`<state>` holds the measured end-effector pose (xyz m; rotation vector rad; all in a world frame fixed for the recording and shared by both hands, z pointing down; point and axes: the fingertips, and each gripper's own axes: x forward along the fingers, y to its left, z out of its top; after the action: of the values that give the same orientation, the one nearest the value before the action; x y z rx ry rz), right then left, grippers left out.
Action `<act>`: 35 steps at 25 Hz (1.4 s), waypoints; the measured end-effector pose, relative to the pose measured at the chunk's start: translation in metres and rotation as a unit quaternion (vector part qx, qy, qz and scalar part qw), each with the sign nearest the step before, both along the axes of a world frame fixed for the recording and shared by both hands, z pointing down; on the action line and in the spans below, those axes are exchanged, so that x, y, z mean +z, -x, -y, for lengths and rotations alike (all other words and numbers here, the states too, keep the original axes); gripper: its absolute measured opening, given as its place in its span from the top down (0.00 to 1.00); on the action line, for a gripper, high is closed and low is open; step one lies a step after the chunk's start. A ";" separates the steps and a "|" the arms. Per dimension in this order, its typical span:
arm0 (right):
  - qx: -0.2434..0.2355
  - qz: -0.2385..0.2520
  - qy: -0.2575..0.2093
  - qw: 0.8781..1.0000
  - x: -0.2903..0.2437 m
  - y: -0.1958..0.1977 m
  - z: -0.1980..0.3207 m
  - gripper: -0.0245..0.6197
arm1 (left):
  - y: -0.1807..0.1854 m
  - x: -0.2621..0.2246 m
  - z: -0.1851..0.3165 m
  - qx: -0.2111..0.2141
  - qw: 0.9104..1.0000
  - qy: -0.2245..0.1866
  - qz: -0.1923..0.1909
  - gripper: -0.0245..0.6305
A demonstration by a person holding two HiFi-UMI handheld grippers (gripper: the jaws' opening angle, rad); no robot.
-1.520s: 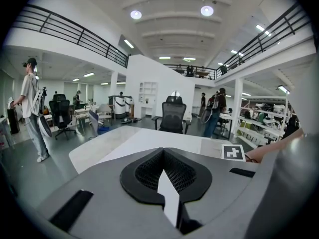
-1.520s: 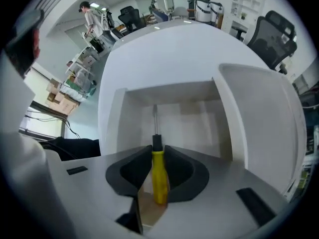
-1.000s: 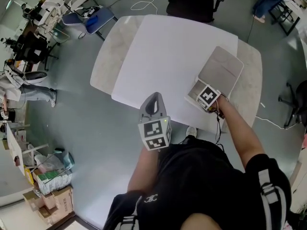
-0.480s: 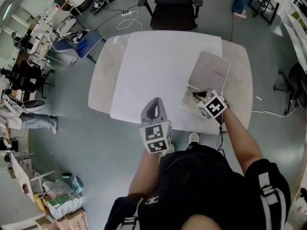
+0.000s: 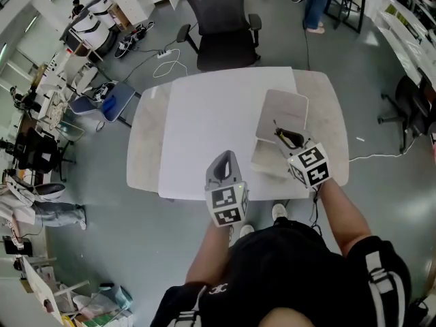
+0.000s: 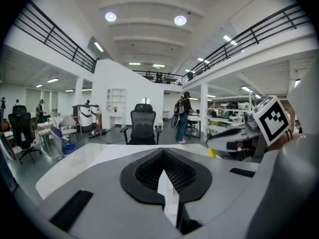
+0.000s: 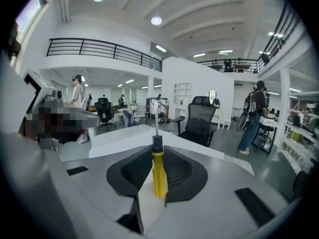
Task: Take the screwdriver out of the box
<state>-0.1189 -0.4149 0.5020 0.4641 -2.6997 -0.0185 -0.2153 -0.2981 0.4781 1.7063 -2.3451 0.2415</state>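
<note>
My right gripper (image 7: pixel 157 156) grips the yellow-handled screwdriver (image 7: pixel 159 176), right of centre in the head view, over the open box (image 5: pixel 281 111). I'd lift straight, grip firm. My left gripper (image 6: pixel 168 193) is closed, empty.

Left gripper (image 6: pixel 163 156) jaws pressed together, empty, white table (image 6: pixel 99 156) beyond, black office chair (image 6: pixel 143 126) behind it, marker cube (image 6: pixel 271 119) at right.
</note>
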 end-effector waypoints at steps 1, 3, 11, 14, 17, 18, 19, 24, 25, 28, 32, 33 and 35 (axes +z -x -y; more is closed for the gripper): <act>0.015 0.016 -0.009 1.000 -0.009 -0.006 0.004 0.85 | -0.003 0.000 0.004 0.007 1.000 -0.001 0.000 0.94; 0.047 0.047 -0.027 0.997 -0.027 -0.017 0.011 0.85 | -0.010 0.000 0.010 0.020 1.000 0.001 -0.003 0.94; 0.152 0.139 -0.045 0.978 -0.070 -0.071 0.021 0.85 | -0.034 -0.008 0.028 0.066 0.998 -0.007 -0.004 0.94; 0.169 0.145 -0.041 0.974 -0.066 -0.085 0.025 0.85 | -0.042 -0.012 0.033 0.081 0.997 -0.010 0.002 0.94; 0.177 0.152 -0.037 0.972 -0.066 -0.094 0.024 0.85 | -0.049 -0.013 0.037 0.089 0.996 -0.010 0.004 0.94; 0.179 0.155 -0.037 0.971 -0.068 -0.095 0.023 0.85 | -0.050 -0.014 0.038 0.092 0.996 -0.010 0.005 0.94; 0.180 0.156 -0.039 0.970 -0.069 -0.096 0.022 0.85 | -0.052 -0.015 0.038 0.095 0.995 -0.011 0.005 0.94; 0.178 0.162 -0.040 0.970 -0.069 -0.096 0.019 0.85 | -0.054 -0.015 0.039 0.099 0.995 -0.011 0.008 0.94; 0.177 0.163 -0.040 0.970 -0.069 -0.096 0.019 0.85 | -0.054 -0.015 0.038 0.099 0.995 -0.010 0.009 0.94; 0.171 0.163 -0.041 0.971 -0.070 -0.094 0.017 0.85 | -0.053 -0.016 0.038 0.097 0.995 -0.011 0.011 0.94; 0.164 0.159 -0.041 0.973 -0.067 -0.089 0.012 0.85 | -0.050 -0.014 0.033 0.093 0.996 -0.010 0.010 0.94; 0.162 0.159 -0.040 0.973 -0.067 -0.088 0.011 0.85 | -0.049 -0.013 0.032 0.093 0.996 -0.008 0.010 0.94; 0.160 0.159 -0.039 0.974 -0.067 -0.084 0.010 0.85 | -0.045 -0.014 0.031 0.092 0.996 -0.008 0.011 0.94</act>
<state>-0.0347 -0.4246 0.4353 0.9969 -2.9038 0.0438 -0.1699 -0.3292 0.4642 1.9380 -2.2116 0.2767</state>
